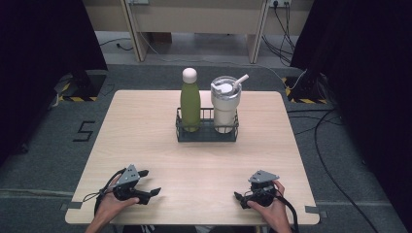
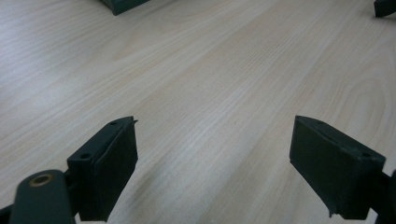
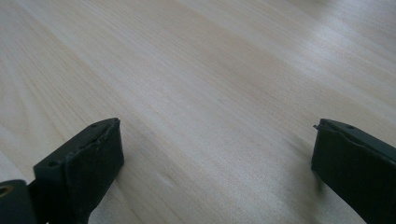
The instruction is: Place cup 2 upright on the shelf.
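Two tongs, left (image 1: 149, 183) and right (image 1: 239, 196), both gaping empty near one rack (image 1: 207, 137).

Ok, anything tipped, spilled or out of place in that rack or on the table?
Nothing stands out. The green bottle and the white tumbler stand upright side by side in the black wire rack, with no spill on the table. Only the tumbler's straw leans.

Readable marks, one entry:

1. Figure "5" (image 1: 83, 131), black, angular strokes, set on the grey carpet floor (image 1: 43, 155) to the left of the wooden table (image 1: 145, 145), seen in the high view.

The green bottle (image 1: 190, 99) and the white tumbler (image 1: 225, 104) carry no lettering that can be made out. The two gripper views offer bare wood grain, no writing.
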A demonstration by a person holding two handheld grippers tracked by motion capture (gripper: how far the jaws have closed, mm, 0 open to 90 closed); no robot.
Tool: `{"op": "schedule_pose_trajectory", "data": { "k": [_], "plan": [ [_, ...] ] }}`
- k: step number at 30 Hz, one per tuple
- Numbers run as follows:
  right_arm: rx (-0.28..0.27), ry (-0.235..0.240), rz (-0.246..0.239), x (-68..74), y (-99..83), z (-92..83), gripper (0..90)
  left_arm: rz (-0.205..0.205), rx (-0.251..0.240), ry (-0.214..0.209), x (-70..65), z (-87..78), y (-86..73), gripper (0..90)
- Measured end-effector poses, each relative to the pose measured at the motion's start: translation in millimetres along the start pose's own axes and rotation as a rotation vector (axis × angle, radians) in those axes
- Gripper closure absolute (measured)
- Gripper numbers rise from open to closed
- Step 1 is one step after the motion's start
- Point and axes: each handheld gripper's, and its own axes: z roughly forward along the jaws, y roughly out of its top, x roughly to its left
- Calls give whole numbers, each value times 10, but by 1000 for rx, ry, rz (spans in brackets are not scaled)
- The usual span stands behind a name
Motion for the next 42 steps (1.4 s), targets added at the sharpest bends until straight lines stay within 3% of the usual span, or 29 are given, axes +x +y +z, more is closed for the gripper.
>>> {"op": "schedule_pose_trajectory", "data": {
  "k": [10, 19, 21, 24, 42],
  "plan": [
    [0, 0, -3, 0, 0, 0, 28, 49, 52, 54, -27, -34, -71, 150],
    [0, 0, -3, 1, 0, 0, 28, 29, 111, 44, -78, -10, -123, 151],
    [-1, 0, -2, 2, 0, 1, 28, 32, 110, 50, -78, -15, -127, 148],
    [-1, 0, -2, 3, 0, 1, 28, 3, 119, 49, -69, -19, -133, 144],
    [0, 4, -5, 8, -1, 0, 28, 6, 125, 38, -71, -11, -132, 115]
  ]
}}
